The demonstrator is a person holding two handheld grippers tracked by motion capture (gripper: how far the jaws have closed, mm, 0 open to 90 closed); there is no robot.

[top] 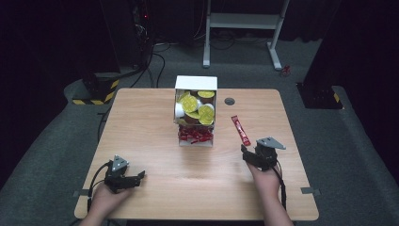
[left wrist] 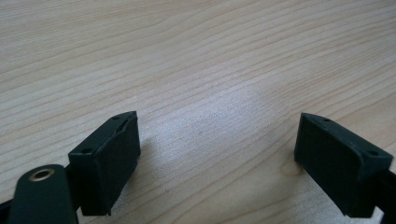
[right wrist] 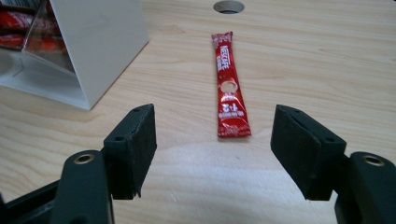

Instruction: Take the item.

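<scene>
Left hand: coming in from the bottom edge, holding the left gripper low at the near-left part of the table.
Left gripper: sitting just above the wooden table, jaws pointing toward the right; in the left gripper view the jaws are standing wide apart w/ nothing but bare wood grain between them (released, empty).
Dispenser box: standing at table centre, toward the far side; white top and walls, clear front.
Upper compartment: holding round pods w/ yellow lids, piled loosely, some tilting.
Lower compartment: holding red sachets, stacked in a heap behind the clear front.
Cable hole: sitting in the tabletop just right of the box, near the far edge.
Nescafé stick sachet: lying flat on the table, alone, right of the box and apart from it; long axis running away from the right gripper.
Right gripper: hovering just short of the sachet's near end, jaws spreading wide open, gripping nothing; the sachet is lining up w/ the gap but not between the jaws.
Right hand: holding that gripper at the near-right of the table.
</scene>
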